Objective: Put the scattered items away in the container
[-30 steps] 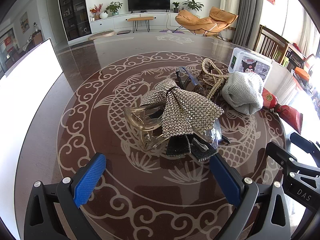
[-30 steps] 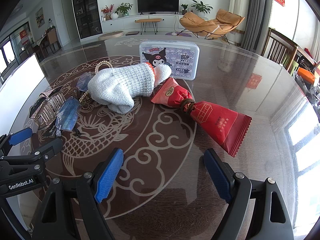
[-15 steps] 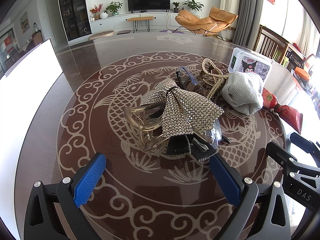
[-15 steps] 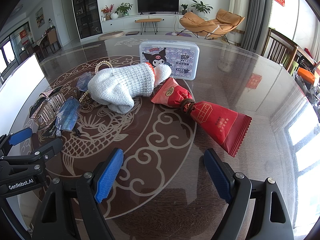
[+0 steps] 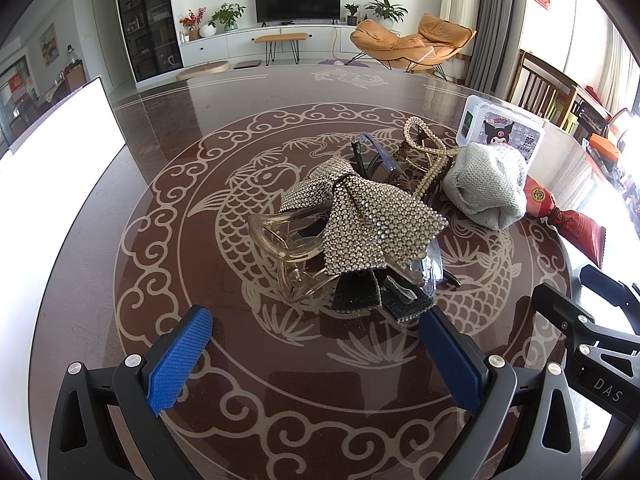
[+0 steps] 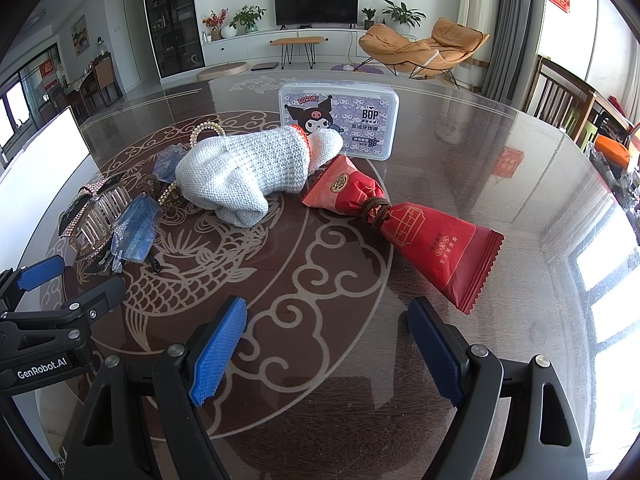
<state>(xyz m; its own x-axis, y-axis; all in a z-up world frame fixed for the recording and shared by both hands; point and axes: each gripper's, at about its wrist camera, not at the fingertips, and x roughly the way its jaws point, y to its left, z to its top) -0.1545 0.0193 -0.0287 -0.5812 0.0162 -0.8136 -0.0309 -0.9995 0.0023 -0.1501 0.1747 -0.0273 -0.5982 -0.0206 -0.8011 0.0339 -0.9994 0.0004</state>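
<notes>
A rhinestone bow (image 5: 368, 220) lies on a clear hair claw (image 5: 280, 240) and glasses (image 5: 428, 268) mid-table, just ahead of my open, empty left gripper (image 5: 316, 344). Behind are a pearl clip (image 5: 424, 148), a grey knit glove (image 5: 484, 184), a red snack packet (image 5: 576, 224) and a Kuromi box (image 5: 504, 132). My right gripper (image 6: 328, 340) is open and empty, short of the glove (image 6: 244, 168), the packet (image 6: 424, 236) and the box (image 6: 340, 120). The white container's edge (image 5: 52, 152) stands at the left.
The round brown table with a fish pattern (image 5: 168, 208) carries everything. The left gripper's body (image 6: 44, 320) shows at the lower left of the right wrist view; the right gripper's body (image 5: 592, 344) at the lower right of the left wrist view. Chairs (image 6: 560, 100) stand beyond the right rim.
</notes>
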